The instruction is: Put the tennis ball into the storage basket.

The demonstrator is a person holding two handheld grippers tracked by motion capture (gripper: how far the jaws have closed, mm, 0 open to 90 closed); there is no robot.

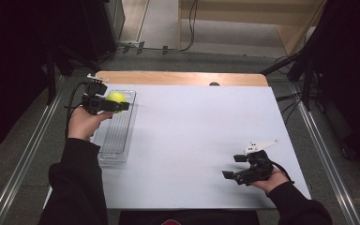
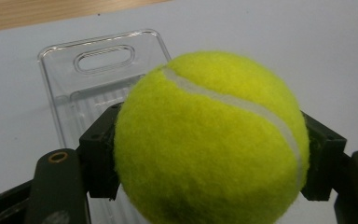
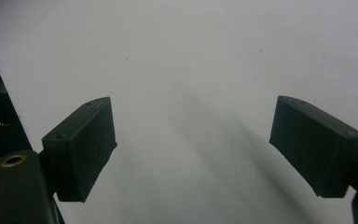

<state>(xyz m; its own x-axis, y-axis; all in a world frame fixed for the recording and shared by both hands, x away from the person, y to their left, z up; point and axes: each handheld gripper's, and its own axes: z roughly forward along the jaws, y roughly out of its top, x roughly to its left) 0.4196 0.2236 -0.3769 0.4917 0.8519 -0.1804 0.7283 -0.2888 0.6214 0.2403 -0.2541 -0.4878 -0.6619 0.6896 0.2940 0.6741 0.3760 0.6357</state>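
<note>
Firmly clamped across its middle by the left gripper point(image 2: 209, 154), a light, springy, felt-covered tennis ball point(image 2: 209, 140) hangs above the clear tray point(image 1: 117, 140); the right gripper point(image 3: 193, 154) gapes empty.

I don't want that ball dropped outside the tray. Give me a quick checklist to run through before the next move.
1. Tennis ball clamped between the left gripper jaws: ok.
2. Ball over the clear tray: ok in the high view, above its far end.
3. Ball clear of the tray floor: cannot tell.
4. Tray flat on the white table: ok.
5. Right gripper open, holding nothing, away from the tray: ok.
</note>
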